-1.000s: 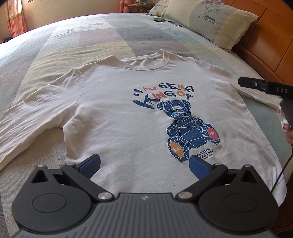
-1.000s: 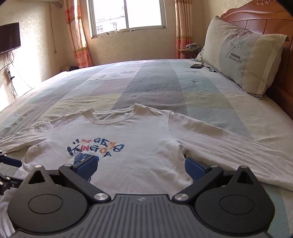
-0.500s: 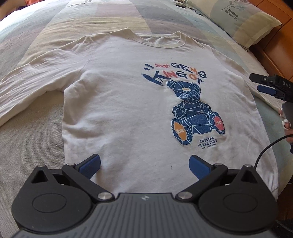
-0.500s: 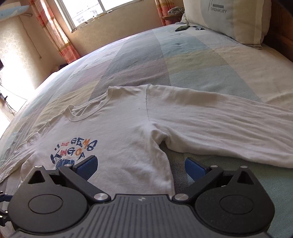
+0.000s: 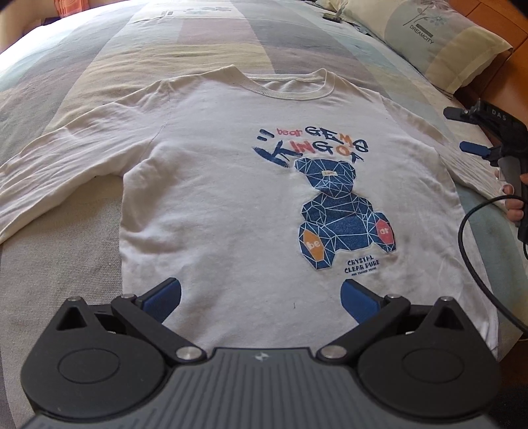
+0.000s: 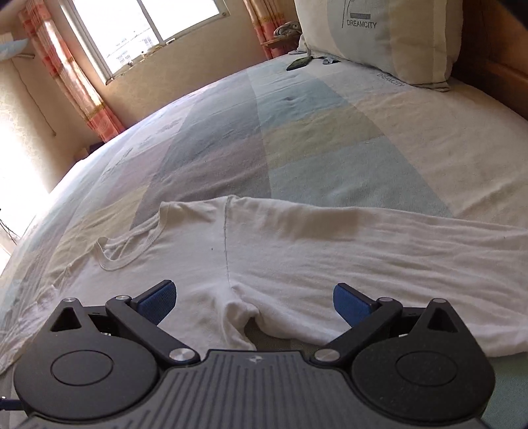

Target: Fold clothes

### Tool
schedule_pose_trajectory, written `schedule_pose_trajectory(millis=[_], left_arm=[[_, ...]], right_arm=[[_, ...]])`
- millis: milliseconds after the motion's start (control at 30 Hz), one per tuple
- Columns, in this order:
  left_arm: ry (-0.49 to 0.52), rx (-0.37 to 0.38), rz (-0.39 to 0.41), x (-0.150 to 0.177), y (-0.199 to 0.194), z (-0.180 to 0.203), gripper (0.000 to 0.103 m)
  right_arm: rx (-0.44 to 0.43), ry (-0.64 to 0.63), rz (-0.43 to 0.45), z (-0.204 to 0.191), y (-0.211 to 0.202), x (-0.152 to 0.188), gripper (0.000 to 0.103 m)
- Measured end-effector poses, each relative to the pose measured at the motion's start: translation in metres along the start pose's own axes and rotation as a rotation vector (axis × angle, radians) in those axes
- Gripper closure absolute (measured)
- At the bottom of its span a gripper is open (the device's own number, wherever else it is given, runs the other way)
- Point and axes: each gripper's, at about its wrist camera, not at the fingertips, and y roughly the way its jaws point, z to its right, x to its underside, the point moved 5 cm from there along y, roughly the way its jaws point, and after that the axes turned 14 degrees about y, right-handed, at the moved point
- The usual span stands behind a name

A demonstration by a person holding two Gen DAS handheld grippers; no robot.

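Note:
A white long-sleeved shirt (image 5: 224,198) with a blue bear print (image 5: 336,211) lies flat, front up, on the bed, both sleeves spread out. My left gripper (image 5: 260,298) is open over the shirt's lower hem, nothing between its blue pads. My right gripper (image 6: 252,298) is open just above the right armpit of the shirt (image 6: 244,313), where the right sleeve (image 6: 379,244) meets the body. In the left wrist view the right gripper (image 5: 475,132) shows at the right edge, held in a hand (image 5: 514,204), by the right sleeve.
The bed (image 5: 211,36) has a pastel striped cover. A pillow (image 6: 386,33) leans on the wooden headboard (image 5: 495,19). A small dark object (image 6: 298,62) lies near the pillow. A black cable (image 5: 472,250) hangs by the bed's right edge. A window (image 6: 148,29) with curtains is beyond.
The left gripper has moved forward over the hem, tilting down. The right gripper has swung right and down to the right armpit and sleeve. Both stay open.

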Motion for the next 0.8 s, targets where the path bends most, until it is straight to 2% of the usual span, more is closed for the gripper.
schedule_pose_trajectory(millis=[67, 133, 267, 367, 500, 633, 733, 800], left_arm=[[0.001, 0.002, 0.014, -0.001, -0.004, 0.001, 0.001], [0.003, -0.003, 0.019, -0.001, -0.007, 0.002, 0.001], [-0.032, -0.026, 0.009, 0.006, -0.008, -0.004, 0.001], [-0.047, -0.033, -0.002, 0.010, -0.007, -0.007, 0.001], [-0.046, -0.027, -0.004, 0.008, -0.004, -0.006, 0.001], [-0.002, -0.015, -0.018, 0.000, 0.004, 0.004, 0.001], [0.050, -0.003, -0.026, -0.006, 0.009, 0.015, 0.001], [0.067, 0.004, -0.031, -0.009, 0.012, 0.020, 0.001]], right_arm=[[-0.073, 0.041, 0.008, -0.004, 0.013, -0.023, 0.000], [-0.147, 0.086, -0.054, -0.005, 0.037, -0.038, 0.000], [-0.089, 0.120, -0.105, 0.009, 0.089, -0.048, 0.000], [-0.071, 0.097, -0.050, 0.015, 0.097, -0.057, 0.000], [-0.009, 0.100, -0.014, 0.015, 0.073, -0.058, 0.000], [0.112, -0.002, 0.007, 0.022, 0.040, -0.032, 0.000], [0.192, -0.063, 0.034, 0.045, 0.016, -0.013, 0.000], [0.208, -0.036, 0.036, 0.070, 0.003, -0.008, 0.000]])
